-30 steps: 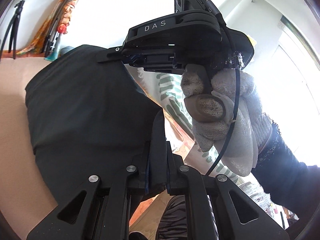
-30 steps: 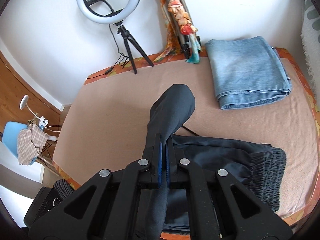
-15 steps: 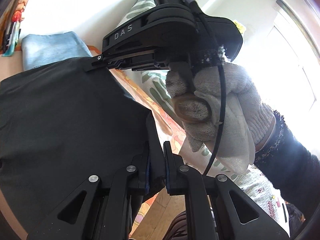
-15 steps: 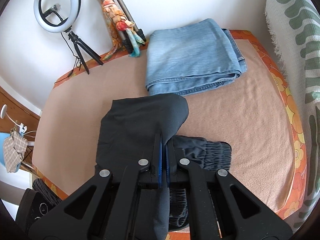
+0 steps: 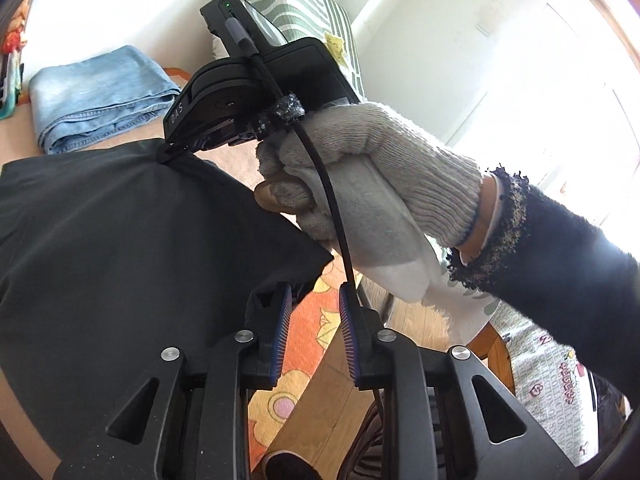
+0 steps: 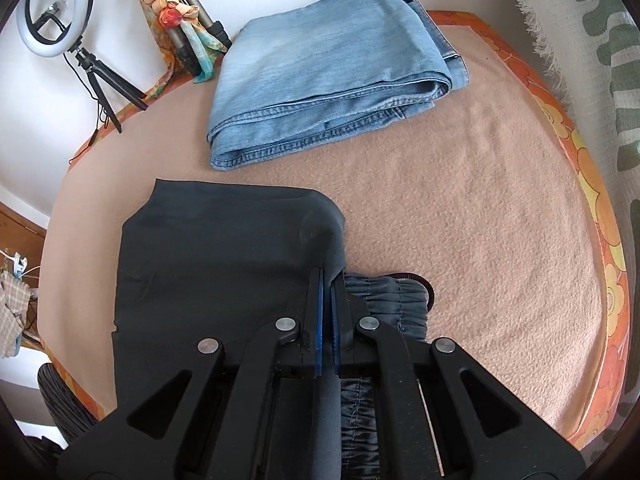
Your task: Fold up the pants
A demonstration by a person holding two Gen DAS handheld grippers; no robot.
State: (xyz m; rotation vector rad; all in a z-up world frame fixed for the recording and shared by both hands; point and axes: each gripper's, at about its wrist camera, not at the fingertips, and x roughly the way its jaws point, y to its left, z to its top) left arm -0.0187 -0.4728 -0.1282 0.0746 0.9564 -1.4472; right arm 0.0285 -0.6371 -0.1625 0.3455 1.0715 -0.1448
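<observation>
Left gripper (image 5: 314, 300) released black pants (image 6: 208, 252); folded jeans (image 6: 332, 88) beyond.

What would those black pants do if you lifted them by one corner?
The black pants would probably hang limp: the fabric drapes softly around the right gripper. They look thin, so likely light. The smooth sheen suggests they may slip.

A tan blanket-covered table (image 6: 480, 184) bears folded jeans (image 6: 332, 76) and black pants (image 6: 216, 256).

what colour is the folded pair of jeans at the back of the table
Light, faded blue denim jeans; the right wrist view shows them best.
</observation>
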